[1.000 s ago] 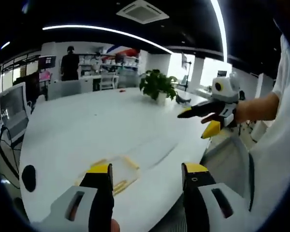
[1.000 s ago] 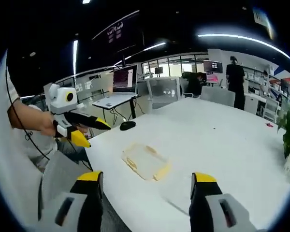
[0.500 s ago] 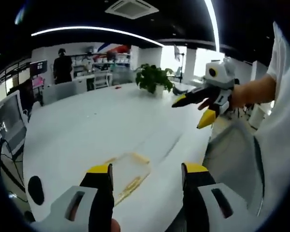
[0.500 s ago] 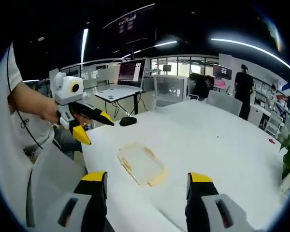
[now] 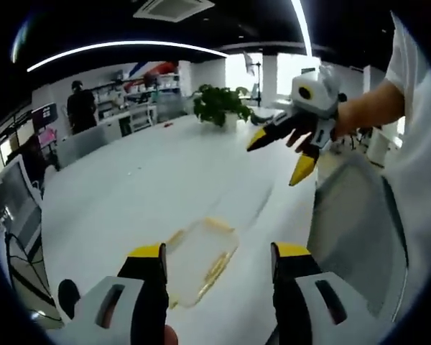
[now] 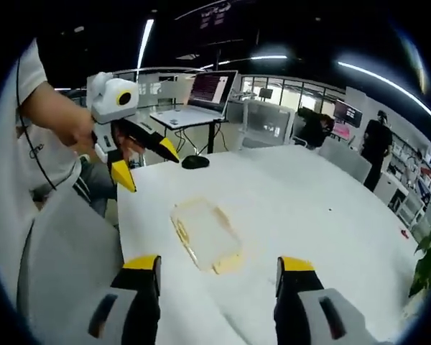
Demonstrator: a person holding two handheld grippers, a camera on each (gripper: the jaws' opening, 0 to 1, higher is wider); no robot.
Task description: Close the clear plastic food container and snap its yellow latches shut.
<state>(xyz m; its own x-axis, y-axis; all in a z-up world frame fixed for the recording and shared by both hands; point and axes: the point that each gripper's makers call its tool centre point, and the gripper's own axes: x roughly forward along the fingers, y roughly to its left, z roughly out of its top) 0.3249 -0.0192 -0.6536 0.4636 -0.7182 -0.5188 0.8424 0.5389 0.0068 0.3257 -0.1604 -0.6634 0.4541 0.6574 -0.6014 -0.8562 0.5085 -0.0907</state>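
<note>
Both grippers, left gripper (image 5: 215,259) and right gripper (image 6: 215,269), have neared the container (image 6: 205,233) on the worktop (image 6: 309,208), fingers spread and empty.

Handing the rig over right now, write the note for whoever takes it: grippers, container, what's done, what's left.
Left gripper: open, empty, held above the table edge.
Right gripper: open, empty, also in the air, clear of the container.
Clear container lies flat on the white table near its edge, between the two grippers; yellow latches show along its sides. Whether the lid is fully seated, or any latch snapped, cannot be told.
Done: nothing visibly gripped or pressed.
Left: bring both grippers down, press the lid shut, snap each yellow latch.
</note>
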